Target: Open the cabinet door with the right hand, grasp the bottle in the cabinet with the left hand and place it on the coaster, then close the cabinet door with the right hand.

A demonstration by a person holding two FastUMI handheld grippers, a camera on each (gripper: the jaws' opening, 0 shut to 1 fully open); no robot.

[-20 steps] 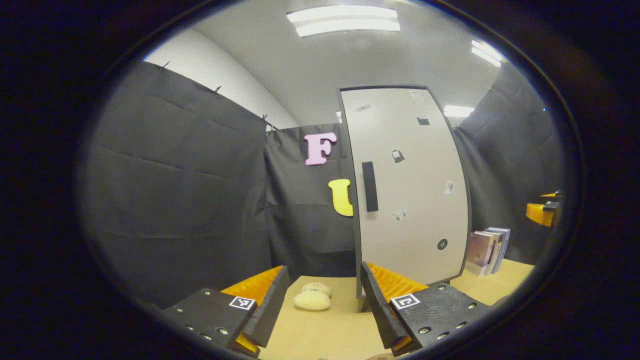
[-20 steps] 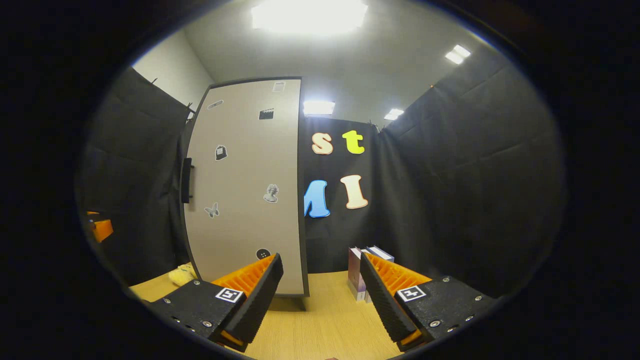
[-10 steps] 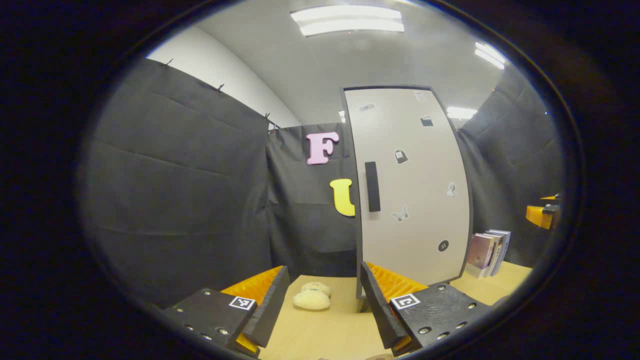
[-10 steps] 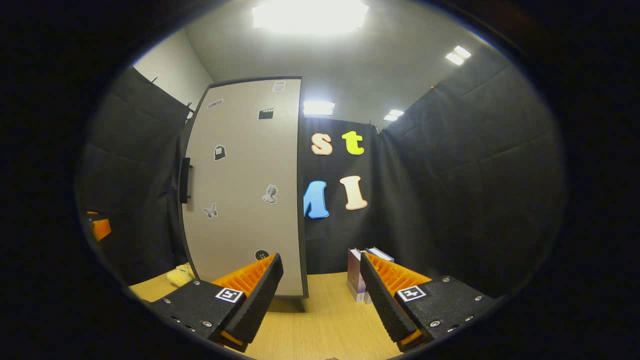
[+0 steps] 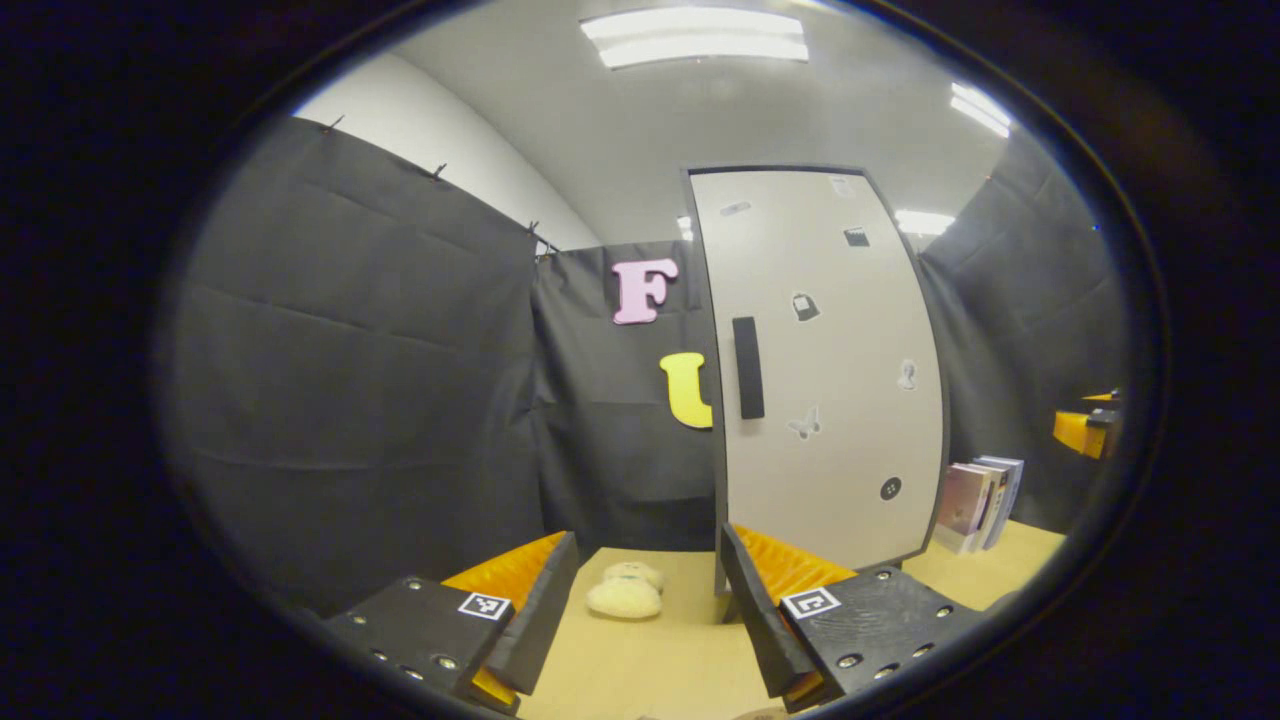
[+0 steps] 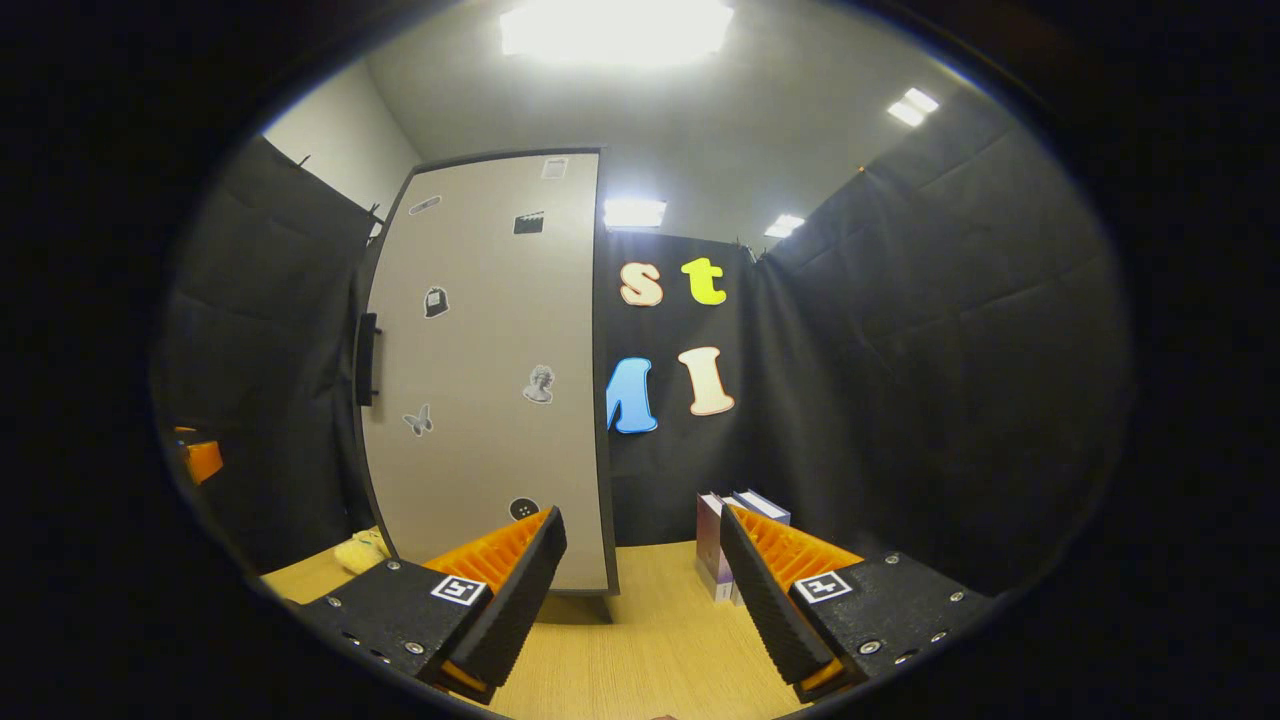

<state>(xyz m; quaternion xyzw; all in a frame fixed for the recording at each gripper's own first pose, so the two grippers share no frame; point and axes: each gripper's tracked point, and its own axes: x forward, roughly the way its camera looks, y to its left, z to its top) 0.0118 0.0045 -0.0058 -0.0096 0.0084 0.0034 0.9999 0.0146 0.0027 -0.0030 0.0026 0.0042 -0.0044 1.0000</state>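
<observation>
Missing the slim handle (probably side-on from here) is the risk; right gripper and left gripper gape, holding nothing, cabinet door shut.

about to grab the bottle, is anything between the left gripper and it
Yes: the closed cabinet door stands between the open left gripper and the cabinet's inside. Its handle is untouched, so the right gripper must open it first.

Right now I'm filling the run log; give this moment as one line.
stage: start | cabinet door: closed | handle: untouched | left gripper: open | right gripper: open
</observation>
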